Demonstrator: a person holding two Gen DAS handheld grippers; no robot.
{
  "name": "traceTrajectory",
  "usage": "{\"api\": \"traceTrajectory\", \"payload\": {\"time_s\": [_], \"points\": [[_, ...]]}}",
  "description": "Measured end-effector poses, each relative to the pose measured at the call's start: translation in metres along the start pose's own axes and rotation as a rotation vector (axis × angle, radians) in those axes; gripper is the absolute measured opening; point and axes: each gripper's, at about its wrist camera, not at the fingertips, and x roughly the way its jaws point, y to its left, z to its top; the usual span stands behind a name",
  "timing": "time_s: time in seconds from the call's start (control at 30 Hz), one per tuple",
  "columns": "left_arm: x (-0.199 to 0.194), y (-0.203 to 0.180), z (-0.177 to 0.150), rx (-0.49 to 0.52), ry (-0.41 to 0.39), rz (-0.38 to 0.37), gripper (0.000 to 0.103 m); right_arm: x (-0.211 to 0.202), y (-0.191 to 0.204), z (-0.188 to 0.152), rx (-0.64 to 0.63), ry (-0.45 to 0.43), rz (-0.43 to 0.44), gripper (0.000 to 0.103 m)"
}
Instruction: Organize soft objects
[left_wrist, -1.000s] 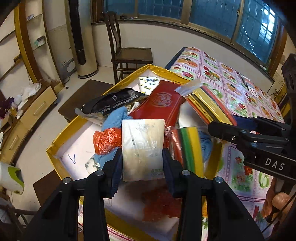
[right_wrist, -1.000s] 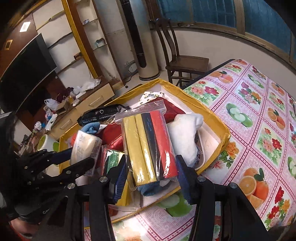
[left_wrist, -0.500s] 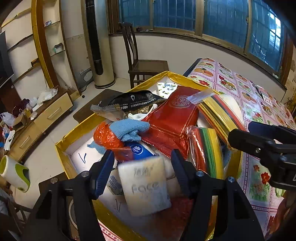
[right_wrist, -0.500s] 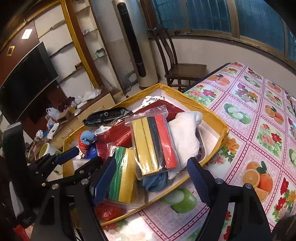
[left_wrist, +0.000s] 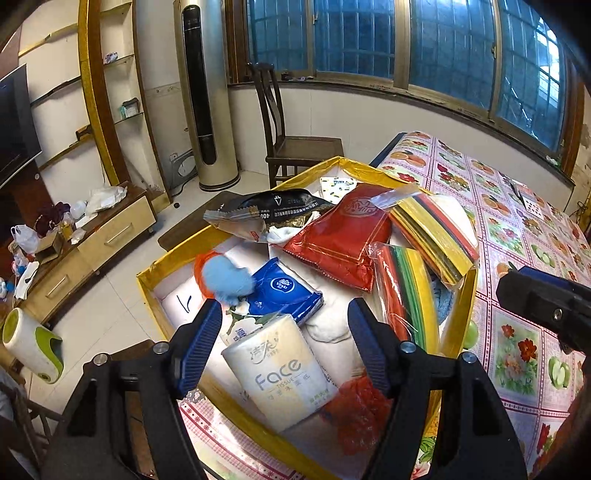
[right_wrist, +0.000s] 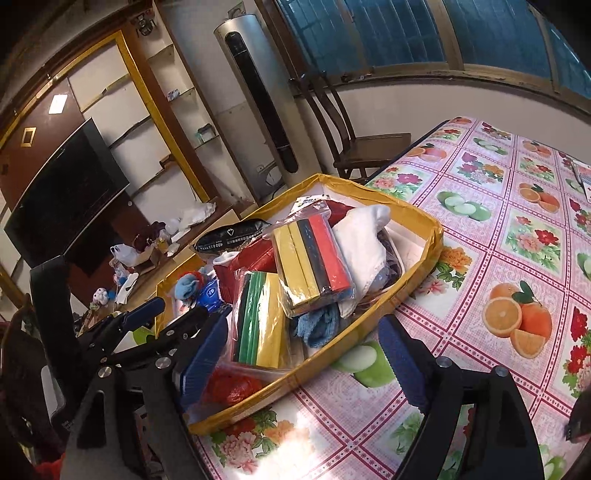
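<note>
Left gripper (left_wrist: 286, 341) and right gripper (right_wrist: 303, 354): black angular frames, silver screw heads along the arms, ribbed blue pads (left_wrist: 201, 347) inside each finger.

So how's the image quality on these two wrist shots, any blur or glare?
Left wrist: mostly sharp, but the blue cloth is motion-smeared; window frames bow from fisheye. Right wrist: bright glare on the tablecloth near the bottom edge, corners vignetted dark.

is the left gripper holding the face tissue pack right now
No, the left gripper is open and the Face tissue pack lies loose in the yellow box.
</note>
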Motion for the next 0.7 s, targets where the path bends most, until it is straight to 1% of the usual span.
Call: {"api": "traceTrajectory", "payload": {"time_s": [0.27, 0.43, 0.47, 0.5, 0.53, 0.63, 0.7], "points": [[-0.012, -0.002, 0.000, 0.007, -0.024, 0.001, 0.070, -0.008, 0.000, -0.009, 0.012, -0.013, 0.012, 0.085], [-0.022, -0.006, 0.001, 0.017, -0.054, 0.003, 0.070, -0.017, -0.007, -0.017, 0.046, -0.031, 0.029, 0.085], [-0.024, -0.006, 0.002, 0.012, -0.058, -0.003, 0.071, -0.018, -0.009, -0.019, 0.050, -0.031, 0.030, 0.085], [-0.025, -0.007, 0.003, 0.012, -0.057, -0.007, 0.076, -0.020, -0.011, -0.021, 0.057, -0.035, 0.031, 0.086], [-0.026, -0.009, 0.004, 0.015, -0.054, -0.010, 0.079, -0.021, -0.013, -0.023, 0.065, -0.036, 0.033, 0.086], [-0.032, -0.015, 0.006, 0.023, -0.058, -0.050, 0.080, -0.024, -0.018, -0.027, 0.081, -0.037, 0.034, 0.086], [-0.034, -0.020, 0.008, 0.031, -0.047, -0.076, 0.083, -0.026, -0.022, -0.029, 0.091, -0.039, 0.034, 0.086]]}}
